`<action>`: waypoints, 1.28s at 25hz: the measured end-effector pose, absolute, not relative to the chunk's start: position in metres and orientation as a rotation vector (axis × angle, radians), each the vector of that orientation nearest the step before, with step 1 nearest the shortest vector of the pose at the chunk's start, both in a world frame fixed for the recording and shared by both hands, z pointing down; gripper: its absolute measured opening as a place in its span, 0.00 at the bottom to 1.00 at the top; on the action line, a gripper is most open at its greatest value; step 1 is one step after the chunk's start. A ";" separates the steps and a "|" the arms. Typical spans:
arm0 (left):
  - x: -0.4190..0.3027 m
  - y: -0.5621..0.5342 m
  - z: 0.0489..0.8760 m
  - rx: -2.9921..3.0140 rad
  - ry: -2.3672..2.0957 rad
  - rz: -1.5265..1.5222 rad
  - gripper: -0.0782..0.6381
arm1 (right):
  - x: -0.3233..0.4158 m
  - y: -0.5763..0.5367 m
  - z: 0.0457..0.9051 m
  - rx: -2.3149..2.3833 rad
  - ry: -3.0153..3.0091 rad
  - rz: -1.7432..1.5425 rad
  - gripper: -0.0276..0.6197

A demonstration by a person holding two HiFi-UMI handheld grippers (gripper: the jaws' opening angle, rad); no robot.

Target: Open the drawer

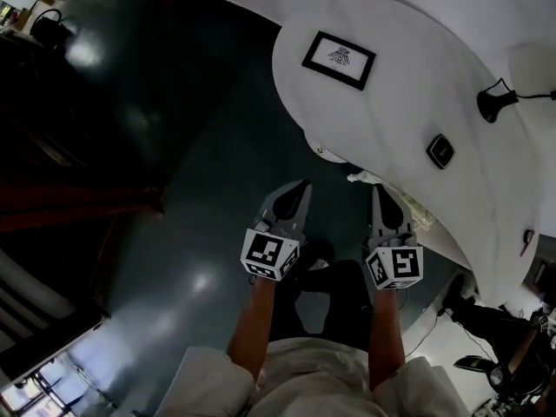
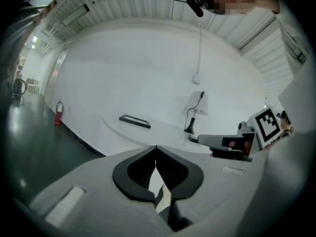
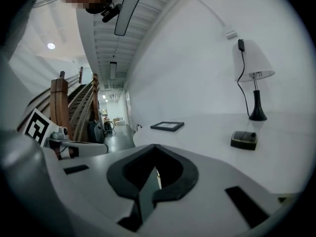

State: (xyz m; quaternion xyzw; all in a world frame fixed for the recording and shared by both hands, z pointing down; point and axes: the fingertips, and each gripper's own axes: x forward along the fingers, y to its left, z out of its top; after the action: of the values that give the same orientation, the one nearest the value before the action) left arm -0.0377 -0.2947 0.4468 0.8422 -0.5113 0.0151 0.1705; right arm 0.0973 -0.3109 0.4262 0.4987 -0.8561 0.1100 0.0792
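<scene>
The left gripper [image 1: 301,187] and the right gripper [image 1: 380,191] are pale grey shells, each tapering to a narrow point at its front. At the rear of each shell sits a white cube [image 1: 271,254] printed with black square markers. Seen from its own camera, each gripper's grey jaws frame a black, heart-shaped hollow lined with ribbed pads [image 2: 142,170]. Behind the cubes, the person wears a light top [image 1: 217,373] with short, loose sleeves, and dark trousers [image 1: 334,302].
</scene>
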 end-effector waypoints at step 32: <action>0.013 -0.379 0.711 2.699 -1.562 0.166 0.12 | 0.153 -0.339 0.709 1.716 -2.599 0.215 0.07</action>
State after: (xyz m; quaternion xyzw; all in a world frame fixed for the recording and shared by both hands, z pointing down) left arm 0.0128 -0.3789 0.7112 0.8642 -0.5002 0.0532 0.0095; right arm 0.1527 -0.3393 0.7086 0.5498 -0.8324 0.0689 0.0100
